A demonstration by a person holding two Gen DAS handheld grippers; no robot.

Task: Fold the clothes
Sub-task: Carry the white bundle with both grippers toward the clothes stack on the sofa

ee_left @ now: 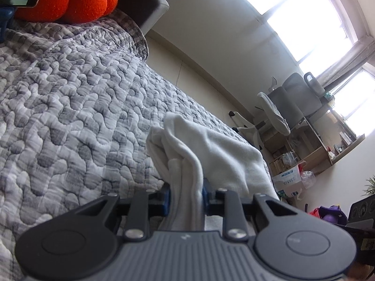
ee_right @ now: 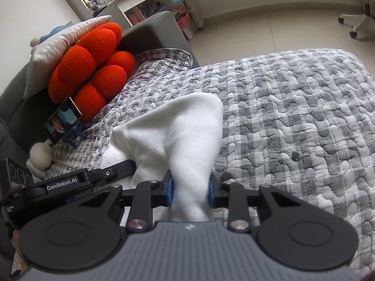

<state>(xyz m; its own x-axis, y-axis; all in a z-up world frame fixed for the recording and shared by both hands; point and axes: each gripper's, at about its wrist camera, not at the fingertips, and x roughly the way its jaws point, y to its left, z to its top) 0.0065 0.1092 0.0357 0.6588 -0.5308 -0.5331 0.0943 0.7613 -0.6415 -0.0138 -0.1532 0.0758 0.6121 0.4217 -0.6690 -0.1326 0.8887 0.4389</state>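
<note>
At lower centre of each view, the left tongs (ee_left: pixel 186 197) and right tongs (ee_right: pixel 191 190) each pinch a bunched fold of the white garment (ee_right: pixel 178 128), which rises from between their blue pads above the grey quilted bed (ee_right: pixel 293 107). An orange cushion (ee_right: pixel 93 63) sits upper left.

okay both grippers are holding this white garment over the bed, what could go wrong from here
1. The left gripper pinches a bunched wad of the white garment, several layers at once, so the fold may come out creased or uneven.
2. The right gripper grips close to the left gripper, so pulling apart unevenly could slip cloth out of one of them.
3. The propped phone by the orange cushion could get knocked over if the cloth swings that way.
</note>
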